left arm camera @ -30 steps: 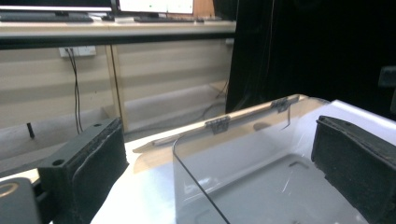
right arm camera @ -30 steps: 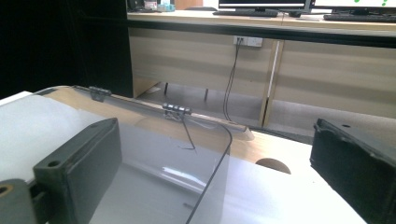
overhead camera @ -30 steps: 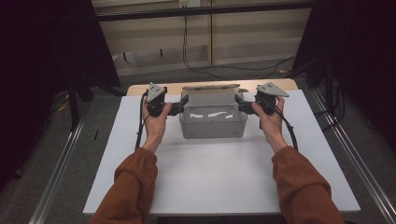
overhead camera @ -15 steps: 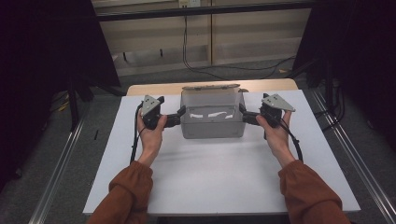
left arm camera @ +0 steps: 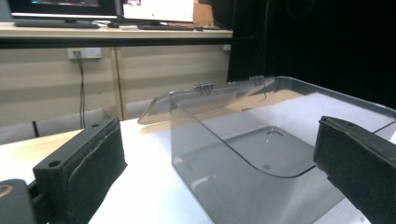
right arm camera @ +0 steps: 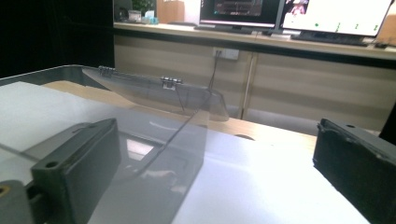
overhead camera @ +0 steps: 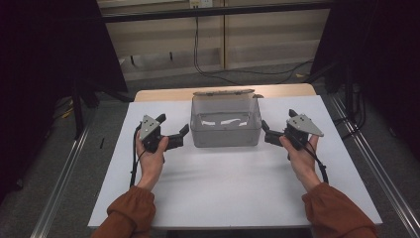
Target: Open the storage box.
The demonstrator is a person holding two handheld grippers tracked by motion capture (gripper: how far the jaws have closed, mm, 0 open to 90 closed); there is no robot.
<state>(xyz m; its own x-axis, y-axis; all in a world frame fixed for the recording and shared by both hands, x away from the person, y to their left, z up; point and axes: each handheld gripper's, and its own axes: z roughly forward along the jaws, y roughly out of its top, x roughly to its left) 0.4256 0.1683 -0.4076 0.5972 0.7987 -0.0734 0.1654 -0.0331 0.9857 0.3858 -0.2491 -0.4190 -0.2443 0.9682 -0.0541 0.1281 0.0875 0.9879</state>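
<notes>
A light wooden desk (overhead camera: 158,94) carries a large white rectangular sheet (overhead camera: 233,188) that covers nearly all of its top; bare wood shows only as a strip along the far edge. On the sheet, toward the far middle, stands a clear grey-tinted plastic box (overhead camera: 226,136) with rounded corners, its hinged transparent lid (overhead camera: 223,92) folded open at the back, over the wooden strip. The box sits flat and upright.

The person is wearing rust-orange sleeves (overhead camera: 130,214) ending at the wrists. Each hand is gripping a black tool: the left gripper (overhead camera: 174,134) and right gripper (overhead camera: 277,130) are each carrying a grey three-cornered plate, trailing a black cable, and showing blocky black padded jaws with small screw holes.
</notes>
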